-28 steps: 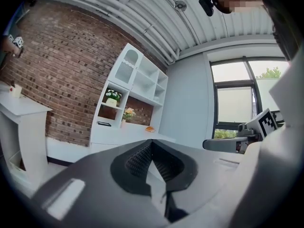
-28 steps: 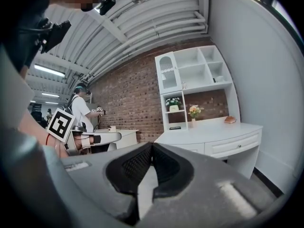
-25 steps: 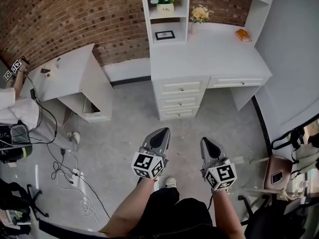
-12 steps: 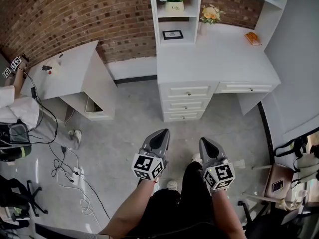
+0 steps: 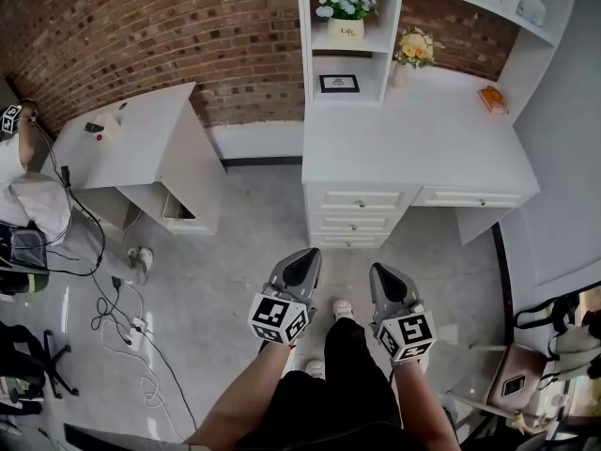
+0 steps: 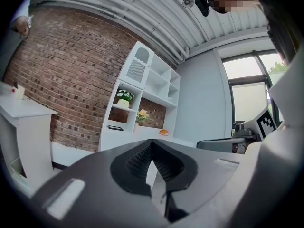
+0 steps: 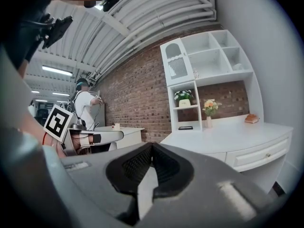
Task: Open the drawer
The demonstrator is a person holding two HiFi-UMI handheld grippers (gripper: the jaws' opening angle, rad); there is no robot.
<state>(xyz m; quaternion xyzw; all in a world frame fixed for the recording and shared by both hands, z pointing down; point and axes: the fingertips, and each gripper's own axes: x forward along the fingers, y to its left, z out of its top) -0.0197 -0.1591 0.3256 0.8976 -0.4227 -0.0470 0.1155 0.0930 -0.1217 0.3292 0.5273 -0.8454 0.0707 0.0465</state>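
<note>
Two claws show low in the head view, side by side above the grey floor — the left claw and the right claw, each with one marker cube at its back; ahead of them the white counter has four drawers in its front: three stacked drawers under its left part and one wide drawer just beside them on the right, all pushed in flush.

On that counter's shelf unit stand one pot of white and blue flowers and one dark picture frame; on the top itself stand one vase of yellow flowers and one orange thing. A second white counter stands to the left, against the brick wall.

In the left gripper view the left claw is closed — its ribbed pads meet at the tips with nothing between them; in the right gripper view the right claw is closed the same way, also empty. Both claws are well apart from the drawers and touch nothing.
</note>
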